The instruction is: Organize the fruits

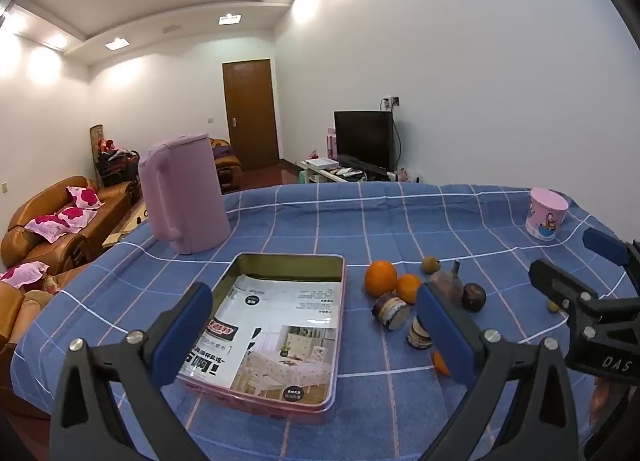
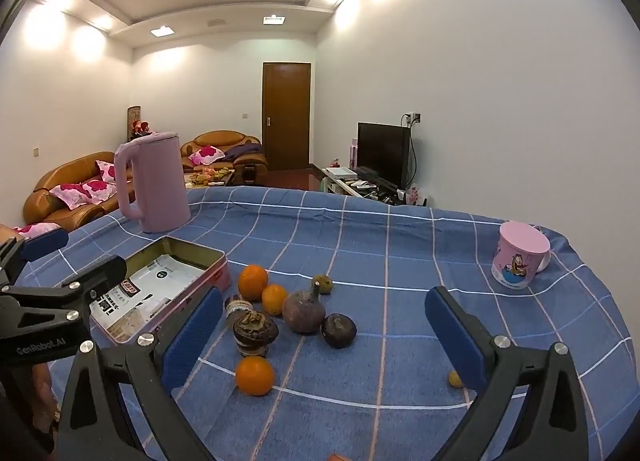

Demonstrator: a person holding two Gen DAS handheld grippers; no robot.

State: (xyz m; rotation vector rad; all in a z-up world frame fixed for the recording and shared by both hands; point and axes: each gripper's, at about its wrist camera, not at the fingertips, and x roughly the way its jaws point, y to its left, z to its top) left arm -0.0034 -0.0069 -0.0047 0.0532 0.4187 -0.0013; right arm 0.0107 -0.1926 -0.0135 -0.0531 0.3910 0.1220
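Observation:
A pink tin tray lined with a printed leaflet lies on the blue checked cloth; it also shows in the right wrist view. Right of it lie fruits: oranges, a large purple fruit, a dark mangosteen, a small green-yellow fruit, and two small jars. My left gripper is open above the tray's near right part. My right gripper is open and empty just before the fruits.
A pink kettle stands behind the tray. A pink cartoon mug stands at the far right. A small yellow fruit lies by my right finger. Sofas, a door and a TV are beyond the table.

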